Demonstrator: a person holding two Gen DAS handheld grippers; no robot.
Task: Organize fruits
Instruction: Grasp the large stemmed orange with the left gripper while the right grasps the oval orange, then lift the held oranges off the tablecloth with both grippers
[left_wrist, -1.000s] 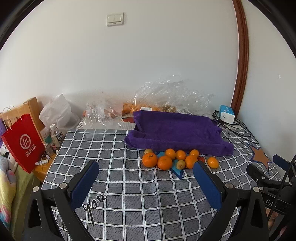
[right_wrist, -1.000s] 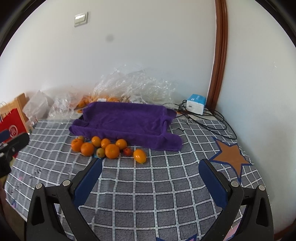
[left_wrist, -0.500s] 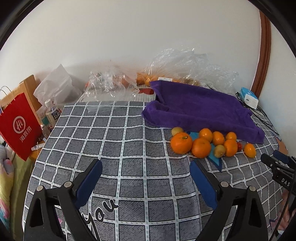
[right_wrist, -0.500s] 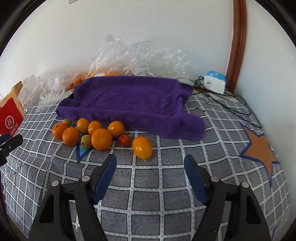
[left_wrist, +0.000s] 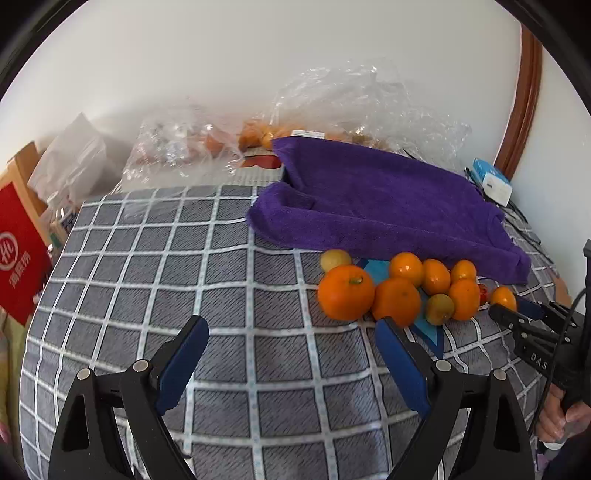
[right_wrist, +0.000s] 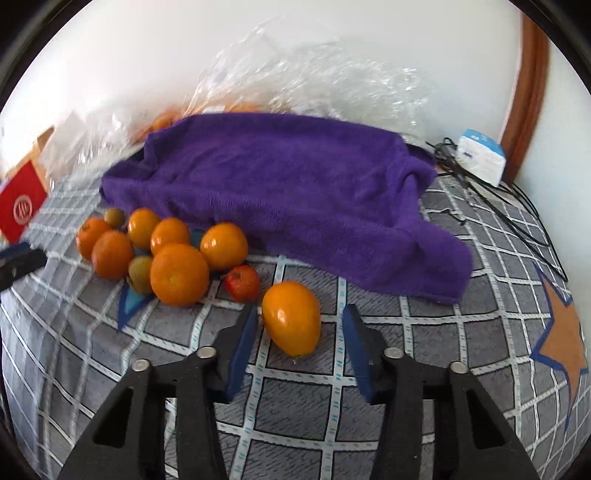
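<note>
Closest in: the right gripper (right_wrist: 301, 309), tipped down at the table (right_wrist: 295, 406), jaws closing on either side of an oval orange fruit (right_wrist: 291, 317). Not squeezing yet, with a gap showing on the right side. Probably picked first for lying alone at the right end of the row, easy to reach without knocking anything.

Over to the left: the left gripper (left_wrist: 291, 322), jaws wide, closing a little, nothing between them. Aimed at bare checked cloth, just short of the big orange (left_wrist: 346, 291) at the left end of the row. Likely getting ready for that one.

A bit farther, around the middle of the table: the rest of the fruit pile (left_wrist: 417, 288), all bunched up and touching. Oranges, two small green-yellow ones, and one small red fruit (right_wrist: 242, 282) next to the oval one. All mixed up, so sorting hardly begun.

Right behind: a purple towel (right_wrist: 288, 184), spread out toward the far edge. Maybe the soft spot for sorted fruit, to stop it rolling.

Along the far edge, by the wall: crinkly clear plastic bags (right_wrist: 314, 74) with more orange fruit inside. At the far right corner: a white box (right_wrist: 480, 158) and black wires. Off the left edge: a red bag (left_wrist: 20, 258).
</note>
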